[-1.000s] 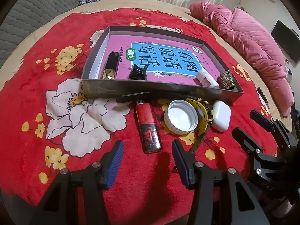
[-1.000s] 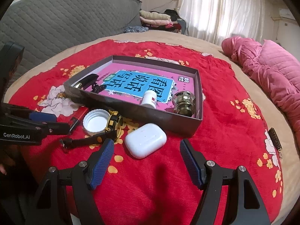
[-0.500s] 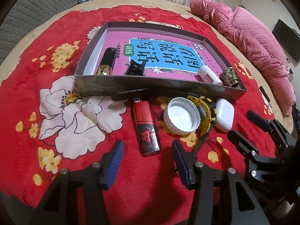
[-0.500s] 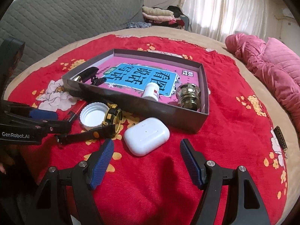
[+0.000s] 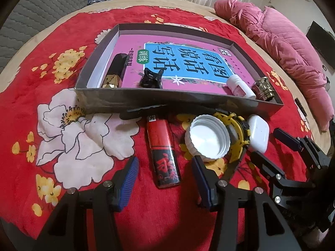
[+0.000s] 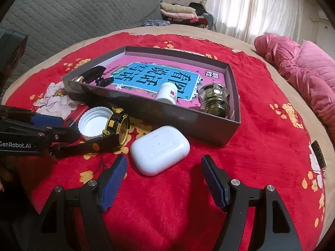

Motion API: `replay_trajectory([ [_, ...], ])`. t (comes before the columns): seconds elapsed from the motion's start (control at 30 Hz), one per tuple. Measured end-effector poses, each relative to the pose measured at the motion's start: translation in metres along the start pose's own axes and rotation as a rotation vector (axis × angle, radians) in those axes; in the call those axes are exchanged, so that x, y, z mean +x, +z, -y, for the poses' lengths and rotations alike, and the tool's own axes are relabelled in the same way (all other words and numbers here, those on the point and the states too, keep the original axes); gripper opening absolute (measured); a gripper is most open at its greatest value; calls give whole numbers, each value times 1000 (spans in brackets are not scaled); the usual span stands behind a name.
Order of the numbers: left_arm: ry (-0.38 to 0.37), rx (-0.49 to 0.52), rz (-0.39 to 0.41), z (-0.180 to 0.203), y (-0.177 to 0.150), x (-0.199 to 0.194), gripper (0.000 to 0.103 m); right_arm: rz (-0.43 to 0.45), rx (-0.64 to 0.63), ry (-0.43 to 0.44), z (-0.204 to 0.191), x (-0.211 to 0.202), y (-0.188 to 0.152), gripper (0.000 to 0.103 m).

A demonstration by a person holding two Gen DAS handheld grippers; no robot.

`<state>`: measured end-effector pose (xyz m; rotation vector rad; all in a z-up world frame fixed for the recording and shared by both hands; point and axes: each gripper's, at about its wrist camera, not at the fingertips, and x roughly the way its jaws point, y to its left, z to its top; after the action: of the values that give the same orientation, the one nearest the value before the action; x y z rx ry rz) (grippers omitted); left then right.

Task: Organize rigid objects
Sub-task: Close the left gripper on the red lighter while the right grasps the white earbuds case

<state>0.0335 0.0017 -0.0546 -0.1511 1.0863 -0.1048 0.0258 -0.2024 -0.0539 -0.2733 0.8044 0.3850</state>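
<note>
Watch (image 6: 117, 125) strap partly hidden behind left hand-held gripper (image 5: 165, 175); both it and right hand-held gripper (image 6: 164, 174) spread apart, earbud case (image 6: 160, 149) just ahead.

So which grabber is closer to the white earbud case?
Right. The right gripper is open with the white earbud case just ahead of its fingertips. The left gripper is open around the red lighter, farther off.

A red floral blanket (image 5: 88, 48) covers the bed (image 6: 188, 31). On it lie a grey box (image 6: 155, 109), red lighter (image 5: 163, 152), white cap (image 5: 209, 140), yellow-black watch (image 6: 118, 129) and white earbud case (image 6: 160, 149). A pink quilt (image 5: 282, 41) lies at the far edge.
</note>
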Motion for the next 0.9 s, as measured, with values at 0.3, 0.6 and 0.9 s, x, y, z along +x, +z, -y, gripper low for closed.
replay_trajectory([
  [0.3,-3,-10,7,-7,2,3,53,11,11,9,5,5,1,74],
  [0.6,-2,-18,11,-14,2,2,53,15,-10,31,3,14,5,74],
  [0.9,5,-11,7,-13,1,2,53,25,-23,45,3,28,13,74],
])
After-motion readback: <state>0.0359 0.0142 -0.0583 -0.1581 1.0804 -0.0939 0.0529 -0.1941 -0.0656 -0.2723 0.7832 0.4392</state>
